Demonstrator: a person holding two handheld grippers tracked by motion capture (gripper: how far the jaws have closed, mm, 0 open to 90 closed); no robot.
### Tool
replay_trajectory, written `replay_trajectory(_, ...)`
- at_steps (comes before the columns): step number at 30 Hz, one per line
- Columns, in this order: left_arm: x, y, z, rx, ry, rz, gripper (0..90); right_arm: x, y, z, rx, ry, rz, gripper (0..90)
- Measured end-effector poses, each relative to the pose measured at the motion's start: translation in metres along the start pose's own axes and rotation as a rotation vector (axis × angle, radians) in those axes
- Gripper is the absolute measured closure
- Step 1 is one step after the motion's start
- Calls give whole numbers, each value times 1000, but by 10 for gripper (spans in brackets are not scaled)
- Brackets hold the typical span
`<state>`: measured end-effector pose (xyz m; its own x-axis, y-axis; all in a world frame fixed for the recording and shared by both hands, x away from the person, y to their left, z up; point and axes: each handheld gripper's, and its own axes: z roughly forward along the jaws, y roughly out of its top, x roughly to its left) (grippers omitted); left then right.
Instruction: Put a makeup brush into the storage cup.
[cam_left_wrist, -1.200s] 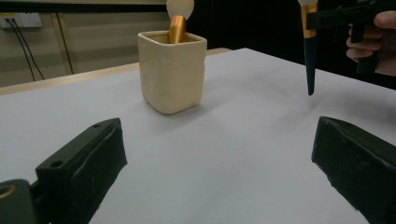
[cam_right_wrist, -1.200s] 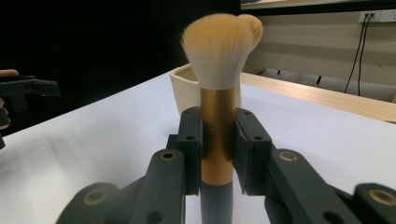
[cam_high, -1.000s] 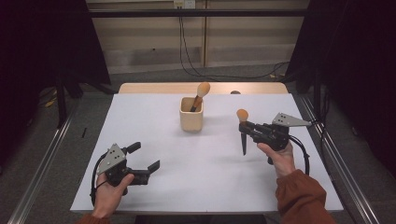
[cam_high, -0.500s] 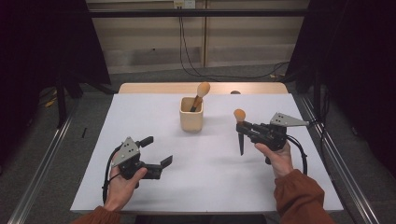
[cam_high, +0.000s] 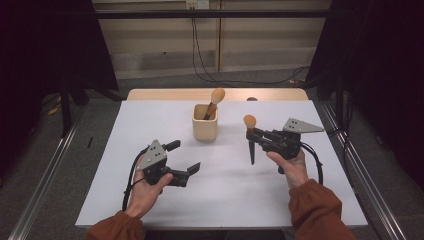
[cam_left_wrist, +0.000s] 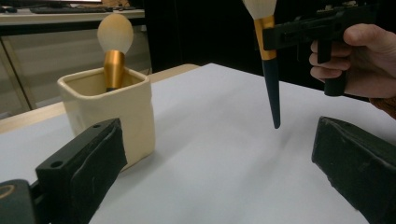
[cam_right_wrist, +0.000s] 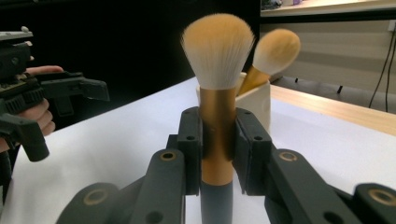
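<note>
Left gripper shifted since the earlier frames: from near the table's front-left corner inward and a little away from the person, toward the centre, now in front and left of the cup. Jaws apart, nothing between them; in the left gripper view, cup past one jaw, held brush hanging between and beyond them.

Right gripper barely changed from a second ago; same spot right of the cup, well apart from it. Jaws clamped on the gold ferrule of the held brush, seen close in the right gripper view. Brush upright, bristles up, dark pointed handle down, tip just above the white tabletop, not touching as far as the left gripper view shows.

Cup unmoved, at the table's middle toward the far edge. Second brush unmoved, leaning in the cup, bristle head tilted up to the right.

Count:
- brushes: two (one held, one in cup)
- cups: one, cream, squarish
- grippers: two, one per hand
- grey three-cornered plates: two, one on each gripper
- tables: one, white top, wood strip along the far edge
</note>
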<state>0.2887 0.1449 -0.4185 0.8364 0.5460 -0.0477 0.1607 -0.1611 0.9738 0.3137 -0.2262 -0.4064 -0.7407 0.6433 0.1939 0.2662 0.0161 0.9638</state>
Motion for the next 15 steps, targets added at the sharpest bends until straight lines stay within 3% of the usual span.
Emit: replay_trajectory(15,-3,13,32,-25,-48,-14,26,9,9,22,-12,48,7,748)
